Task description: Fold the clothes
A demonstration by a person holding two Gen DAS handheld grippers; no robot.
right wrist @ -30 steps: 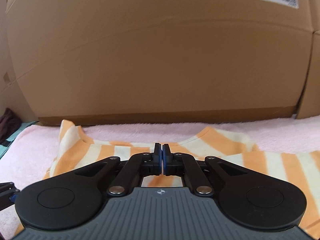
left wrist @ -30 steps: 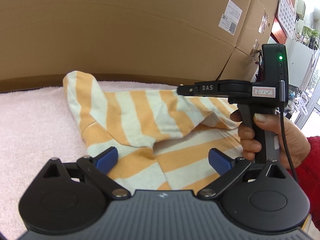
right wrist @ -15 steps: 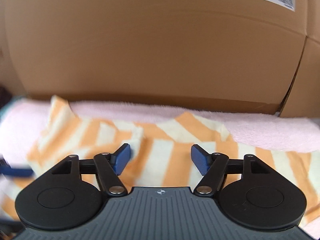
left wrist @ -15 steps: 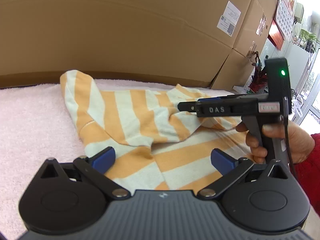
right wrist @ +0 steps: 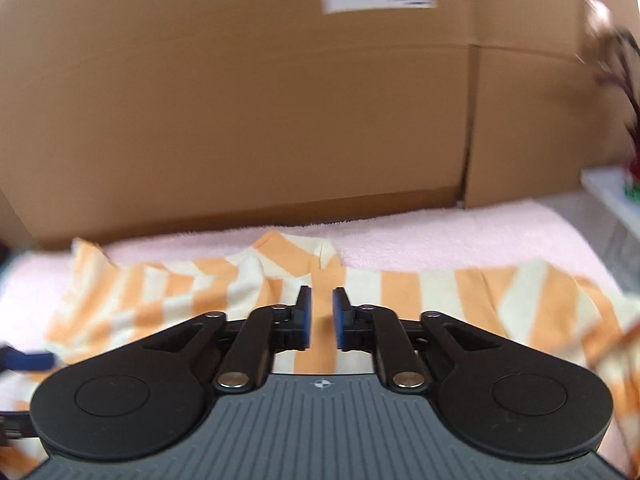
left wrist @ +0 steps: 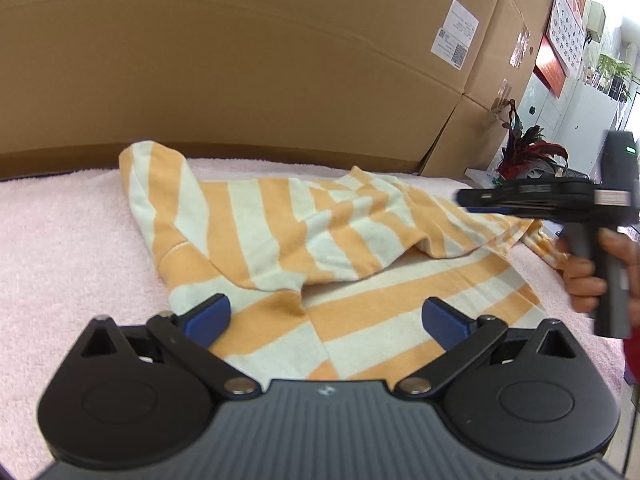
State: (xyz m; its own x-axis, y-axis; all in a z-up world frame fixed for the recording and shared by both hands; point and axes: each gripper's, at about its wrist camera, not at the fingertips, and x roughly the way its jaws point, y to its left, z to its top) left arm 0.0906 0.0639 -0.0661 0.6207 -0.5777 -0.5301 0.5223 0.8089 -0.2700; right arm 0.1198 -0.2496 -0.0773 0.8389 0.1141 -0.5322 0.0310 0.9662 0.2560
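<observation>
An orange-and-cream striped garment [left wrist: 320,240] lies on a pink towel [left wrist: 60,240], its far flap folded over toward the left. My left gripper [left wrist: 326,314] is open, low over the garment's near edge, with nothing pinched. A hand [left wrist: 584,276] holds my right gripper [left wrist: 480,200] at the right, above the garment's right side and clear of the cloth. In the right wrist view the right gripper [right wrist: 321,316] has a narrow gap and its jaws are closing with nothing between them; the garment [right wrist: 400,292] lies below it, blurred.
Large cardboard boxes [left wrist: 280,60] stand as a wall along the towel's far edge. A plant with red leaves [left wrist: 524,152] and a white shelf sit at the far right. The towel [right wrist: 440,236] shows bare beyond and left of the garment.
The right gripper let go of the lifted fold, which now lies flat, and swung away to the right. Its jaws went from shut to wide, then narrowed. The left gripper stayed put.
</observation>
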